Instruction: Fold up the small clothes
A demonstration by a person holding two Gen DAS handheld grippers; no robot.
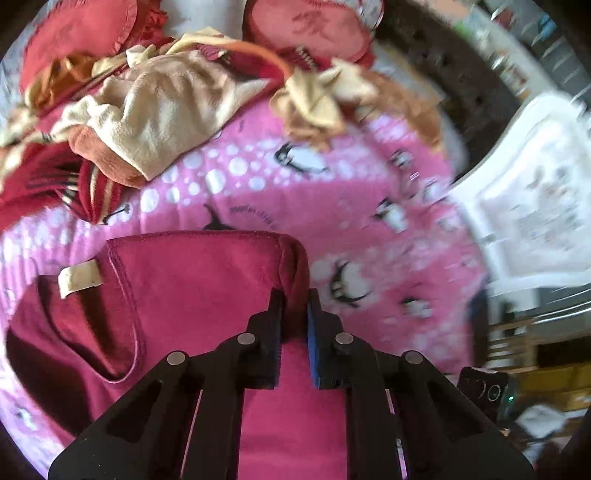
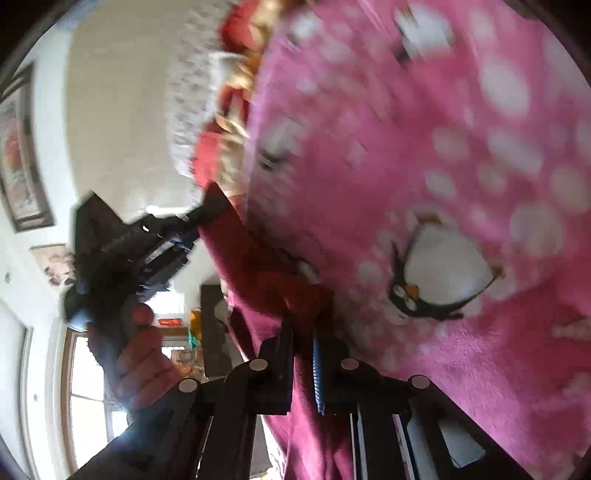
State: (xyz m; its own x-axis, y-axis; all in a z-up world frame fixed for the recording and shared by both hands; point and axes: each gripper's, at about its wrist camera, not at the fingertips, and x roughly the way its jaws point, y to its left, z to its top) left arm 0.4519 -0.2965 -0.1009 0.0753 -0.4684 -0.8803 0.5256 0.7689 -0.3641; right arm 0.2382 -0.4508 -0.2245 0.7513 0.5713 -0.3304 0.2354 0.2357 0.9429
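A small maroon garment (image 1: 199, 295) with a cream neck label (image 1: 79, 277) lies partly on the pink penguin blanket (image 1: 369, 206). My left gripper (image 1: 295, 299) is shut on the garment's folded right edge. In the right wrist view my right gripper (image 2: 304, 328) is shut on another edge of the same maroon garment (image 2: 258, 273), which hangs lifted beside the blanket (image 2: 461, 166). The left gripper (image 2: 207, 214) shows there too, held by a hand and gripping the garment's far corner.
A heap of cream, red and striped clothes (image 1: 147, 110) lies at the back left of the blanket. Red cushions (image 1: 306, 29) sit behind it. A white shelf unit (image 1: 535, 206) stands at the right. Both views are motion-blurred.
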